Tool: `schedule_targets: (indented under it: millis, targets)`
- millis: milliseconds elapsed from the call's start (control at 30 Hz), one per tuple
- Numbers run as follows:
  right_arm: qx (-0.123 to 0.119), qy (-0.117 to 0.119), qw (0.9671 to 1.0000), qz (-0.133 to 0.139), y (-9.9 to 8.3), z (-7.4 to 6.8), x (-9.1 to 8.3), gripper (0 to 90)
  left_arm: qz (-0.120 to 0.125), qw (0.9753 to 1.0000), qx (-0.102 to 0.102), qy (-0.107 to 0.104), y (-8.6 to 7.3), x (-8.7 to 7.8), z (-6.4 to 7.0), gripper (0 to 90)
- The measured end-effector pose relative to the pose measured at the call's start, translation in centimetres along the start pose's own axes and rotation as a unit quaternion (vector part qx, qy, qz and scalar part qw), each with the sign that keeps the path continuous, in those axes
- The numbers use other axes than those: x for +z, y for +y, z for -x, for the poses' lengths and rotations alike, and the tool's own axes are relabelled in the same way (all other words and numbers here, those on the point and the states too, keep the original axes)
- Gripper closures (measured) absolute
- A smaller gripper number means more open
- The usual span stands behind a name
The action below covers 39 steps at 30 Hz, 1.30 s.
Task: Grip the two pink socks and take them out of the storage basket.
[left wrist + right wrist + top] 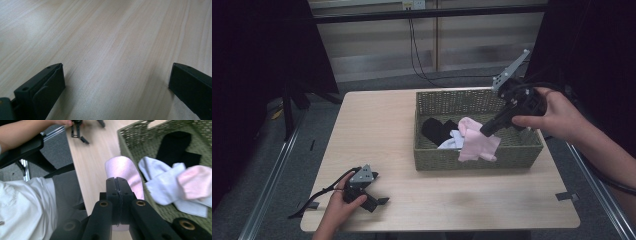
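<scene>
The pink sock (479, 145) hangs from the right gripper (488, 129), draped over the near wall of the woven basket (472, 161) at about 5 o'clock from the worktop's centre — part of it inside, part spilling down the outside. In the right gripper view the fingers (111, 192) are pressed together with the pink sock (125, 173) pinched between them, the cloth bulging out past the tips. Just beside it in the basket lie a white sock (160, 180), a second pink sock (196, 181) resting on the white one, and a black sock (177, 147) toward the far wall.

The step in hand looks like lifting one sock out of the basket. The next move probably calls for raising it high enough that the trailing end clears the rim, then carrying it toward the bare wooden worktop (377, 135) without snagging the weave.

The left gripper (374, 201) rests low on the worktop at roughly 8 o'clock, held in the person's left hand (339, 207) — its fingers (47, 85) stand wide apart with nothing between them but wood grain.
</scene>
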State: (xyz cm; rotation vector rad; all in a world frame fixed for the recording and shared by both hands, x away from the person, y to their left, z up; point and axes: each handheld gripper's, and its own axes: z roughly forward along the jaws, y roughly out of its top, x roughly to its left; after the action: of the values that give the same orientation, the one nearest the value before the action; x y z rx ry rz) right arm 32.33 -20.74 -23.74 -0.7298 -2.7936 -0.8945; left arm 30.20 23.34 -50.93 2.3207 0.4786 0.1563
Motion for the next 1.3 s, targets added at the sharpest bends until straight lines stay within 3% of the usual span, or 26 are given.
schedule_targets:
  millis: [33,167,333,633,1000,1200,1300]
  targets:
    - [-0.005,0.010,0.9999,0.000,-0.3,-0.3,0.9,84.6,0.000,1.0000,0.000,0.000,0.0,0.0,0.0,0.0]
    - [0.000,0.011,0.9999,-0.004,-0.6,-0.2,2.0,74.3,0.003,1.0000,-0.001,0.000,0.0,0.0,0.0,0.0]
    - [0.018,-0.013,0.9997,0.000,-1.0,2.0,3.0,67.9,0.002,1.0000,0.000,0.001,0.0,0.0,0.0,0.0]
    - [0.046,-0.045,0.9979,-0.006,-1.0,5.0,4.5,62.1,0.004,1.0000,-0.001,0.000,0.0,0.0,0.0,0.0]
    - [0.082,-0.090,0.9925,-0.015,-1.3,9.3,6.8,58.4,0.003,1.0000,0.000,0.000,0.0,0.0,0.0,0.0]
    - [0.093,-0.098,0.9908,-0.015,-1.6,10.4,7.6,55.7,0.001,1.0000,0.000,0.000,0.0,0.0,0.0,0.0]
    - [0.096,-0.114,0.9886,-0.022,-1.8,11.2,8.4,54.6,0.001,1.0000,0.000,0.001,0.0,0.0,0.0,0.0]
